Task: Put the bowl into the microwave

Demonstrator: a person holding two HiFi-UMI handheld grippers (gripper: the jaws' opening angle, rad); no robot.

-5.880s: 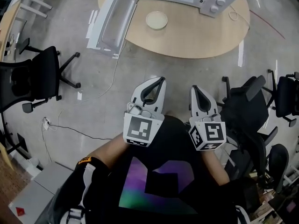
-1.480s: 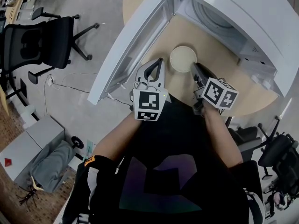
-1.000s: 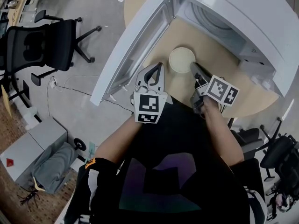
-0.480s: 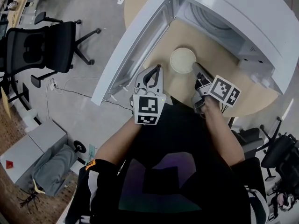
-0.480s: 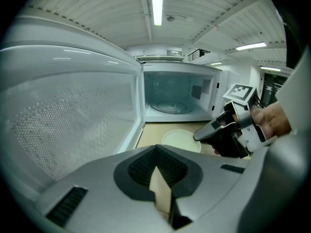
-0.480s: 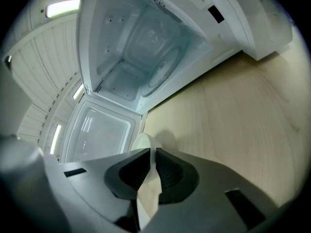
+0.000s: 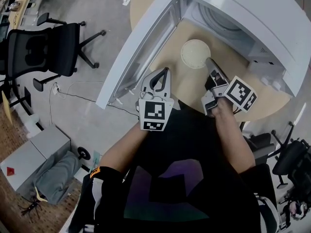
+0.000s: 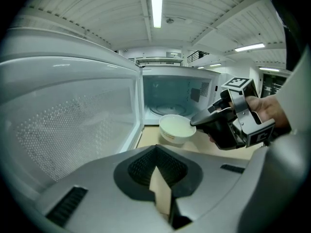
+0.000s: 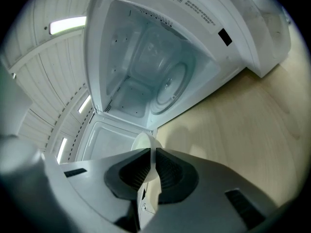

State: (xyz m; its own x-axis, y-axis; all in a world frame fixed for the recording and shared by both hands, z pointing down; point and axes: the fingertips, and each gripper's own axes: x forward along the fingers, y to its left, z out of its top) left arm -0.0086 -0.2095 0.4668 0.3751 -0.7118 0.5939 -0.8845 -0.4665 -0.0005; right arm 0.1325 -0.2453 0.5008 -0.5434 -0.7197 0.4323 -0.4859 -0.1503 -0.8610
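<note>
1. The bowl [image 7: 195, 54] has shifted up-frame, nearer the open microwave [image 7: 252, 13], which the top edge cuts off.
2. The right gripper [image 7: 209, 61] fingers pinch its rim, hiding most of it in the right gripper view.
3. The left gripper [image 7: 165, 71] fingers are closed and empty, over the table [image 7: 187, 84].

No word or number is legible. A warning label [image 9: 194, 11] sits on the microwave [image 9: 146, 67] frame beside the cavity, at twelve to one o'clock in the right gripper view: a triangle sign, then two lines of print too small to read. Black-and-white square markers, patterns without letters, cover the left gripper's [image 7: 164, 73] cube [image 7: 155, 114] and the right gripper's [image 7: 209, 62] cube [image 7: 241, 92]. An orange tag [image 7: 93, 171] on the sleeve [image 7: 104, 188], at seven o'clock in the head view, bears blurred print.
</note>
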